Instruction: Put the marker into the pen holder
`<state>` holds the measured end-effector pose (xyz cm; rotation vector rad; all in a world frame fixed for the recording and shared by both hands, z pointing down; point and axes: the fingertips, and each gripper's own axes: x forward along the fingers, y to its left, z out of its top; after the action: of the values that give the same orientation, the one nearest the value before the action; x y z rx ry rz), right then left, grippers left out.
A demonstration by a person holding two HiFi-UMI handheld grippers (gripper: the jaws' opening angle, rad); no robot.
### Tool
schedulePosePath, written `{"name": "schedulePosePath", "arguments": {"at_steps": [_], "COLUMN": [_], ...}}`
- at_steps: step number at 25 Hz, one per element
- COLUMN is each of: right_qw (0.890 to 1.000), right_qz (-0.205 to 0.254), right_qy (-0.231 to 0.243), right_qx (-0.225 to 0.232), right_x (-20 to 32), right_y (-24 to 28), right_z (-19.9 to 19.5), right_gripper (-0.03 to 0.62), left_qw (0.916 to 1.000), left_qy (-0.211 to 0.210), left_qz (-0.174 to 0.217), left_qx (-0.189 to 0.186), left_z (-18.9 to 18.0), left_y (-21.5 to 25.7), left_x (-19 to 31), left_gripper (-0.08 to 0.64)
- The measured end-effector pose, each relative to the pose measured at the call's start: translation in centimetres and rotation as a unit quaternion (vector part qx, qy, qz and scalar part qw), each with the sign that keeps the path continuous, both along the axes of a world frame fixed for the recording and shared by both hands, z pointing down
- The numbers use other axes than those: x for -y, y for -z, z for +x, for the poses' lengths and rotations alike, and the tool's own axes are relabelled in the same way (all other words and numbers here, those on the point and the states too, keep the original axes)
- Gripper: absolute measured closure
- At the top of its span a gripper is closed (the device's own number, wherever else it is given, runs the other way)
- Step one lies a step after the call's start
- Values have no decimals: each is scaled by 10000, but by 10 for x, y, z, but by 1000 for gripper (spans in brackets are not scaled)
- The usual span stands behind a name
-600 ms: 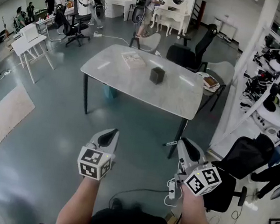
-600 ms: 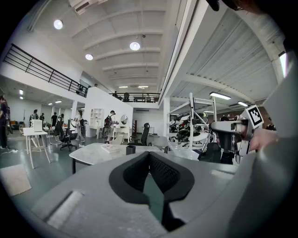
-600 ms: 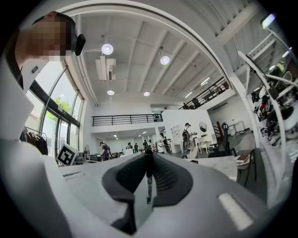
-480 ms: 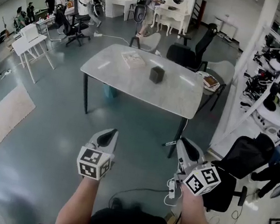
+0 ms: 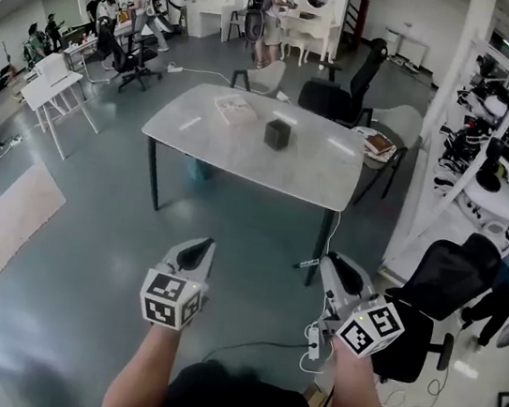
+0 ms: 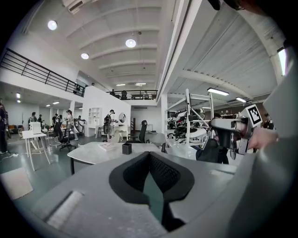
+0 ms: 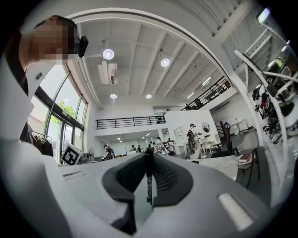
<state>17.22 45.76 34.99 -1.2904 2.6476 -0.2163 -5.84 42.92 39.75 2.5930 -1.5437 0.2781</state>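
1. One marker [image 7: 148, 181], thin and dark, stands upright between the fingers [image 7: 128, 179] of the right gripper [image 5: 337, 269], which are pressed onto it from both sides.
2. The right gripper is held low in front of the person, well apart from the surface [image 5: 299, 162], over the grey floor [image 5: 87, 249].
3. The pen holder [image 5: 277, 134], a small dark square cup, stands upright near the middle of that pale surface.
4. A book [image 5: 236, 108] lies flat on the surface just to the left of the pen holder, not touching it.
5. The left gripper [image 5: 198, 248] is level with the right one and carries nothing; its fingers [image 6: 135, 172] meet at the tips.
6. A black office chair [image 5: 336, 101] stands behind the surface, and another [image 5: 442, 283] is close to the right gripper.
7. Several people [image 5: 264, 10] stand far off at the back of the hall.
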Motion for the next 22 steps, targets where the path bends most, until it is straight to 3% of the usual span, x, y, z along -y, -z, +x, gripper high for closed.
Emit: {"name": "schedulePosePath", "arguments": {"at_steps": [10, 17, 22], "right_qw": [9998, 9996, 9989], "right_qz": [-148, -202, -310], "right_qy": [-72, -207, -296], "right_qx": [117, 69, 166], "right_x": [2, 43, 90], "right_y": [-9, -15, -27], "right_z": [28, 33, 26], "right_gripper": [548, 548, 548], "left_qw": [9999, 9993, 9995], "left_qy": [-169, -324, -289], "left_qz": [-2, -18, 28], "left_qx": [-23, -171, -121], "left_z": [31, 44, 29], "left_y": [0, -10, -13], "left_x": [6, 52, 98], "left_gripper": [549, 549, 549]}}
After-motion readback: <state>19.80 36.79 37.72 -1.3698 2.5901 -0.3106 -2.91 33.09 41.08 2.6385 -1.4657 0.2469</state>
